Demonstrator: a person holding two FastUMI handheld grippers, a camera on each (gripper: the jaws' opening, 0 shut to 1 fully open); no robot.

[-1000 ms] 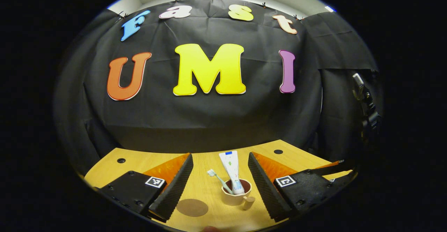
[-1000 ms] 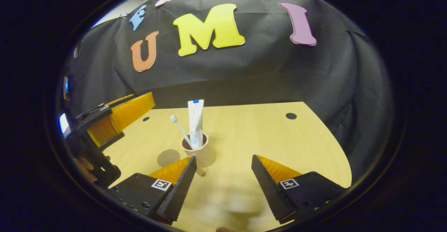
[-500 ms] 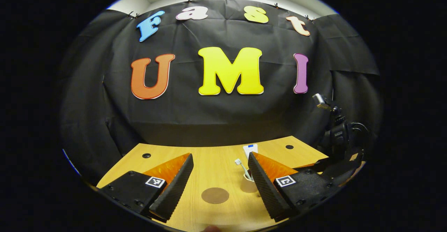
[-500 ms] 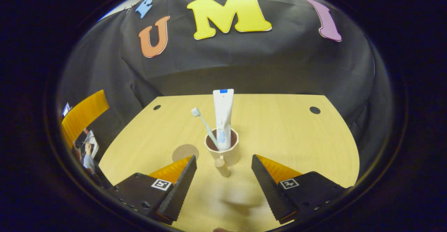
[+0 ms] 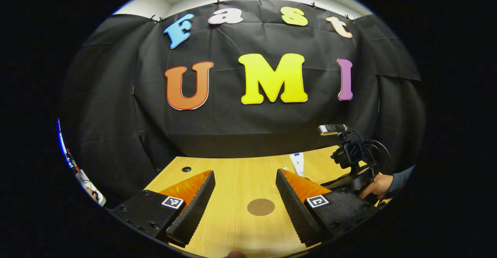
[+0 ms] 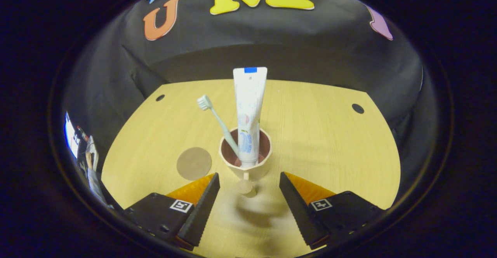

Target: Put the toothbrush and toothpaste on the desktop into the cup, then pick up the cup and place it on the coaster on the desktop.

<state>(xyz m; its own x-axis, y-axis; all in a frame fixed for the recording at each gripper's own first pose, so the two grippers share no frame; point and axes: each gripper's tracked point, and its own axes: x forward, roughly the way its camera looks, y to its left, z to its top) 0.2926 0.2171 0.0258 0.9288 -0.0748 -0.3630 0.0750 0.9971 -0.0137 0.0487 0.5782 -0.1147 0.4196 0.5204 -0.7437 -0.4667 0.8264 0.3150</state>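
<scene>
In the right gripper view a beige cup with a dark inside stands on the wooden desktop. A white toothpaste tube and a pale green toothbrush stand upright in it. Its handle points toward my right gripper, which is open just in front of the cup, the handle between its fingertips without contact. The round brown coaster lies left of the cup. My left gripper is open above the desktop, with the coaster between its fingers farther off. The toothpaste tube peeks up behind the left gripper's right finger.
Round cable holes mark the desktop's far corners. In the left gripper view, a hand holds the other gripper's body with its camera at the right. A person's sleeve shows at the left edge of the right gripper view.
My right gripper has moved in close to the cup and lined up with its handle. My left gripper has swung left, away from the cup, so the coaster now lies between its fingers.
</scene>
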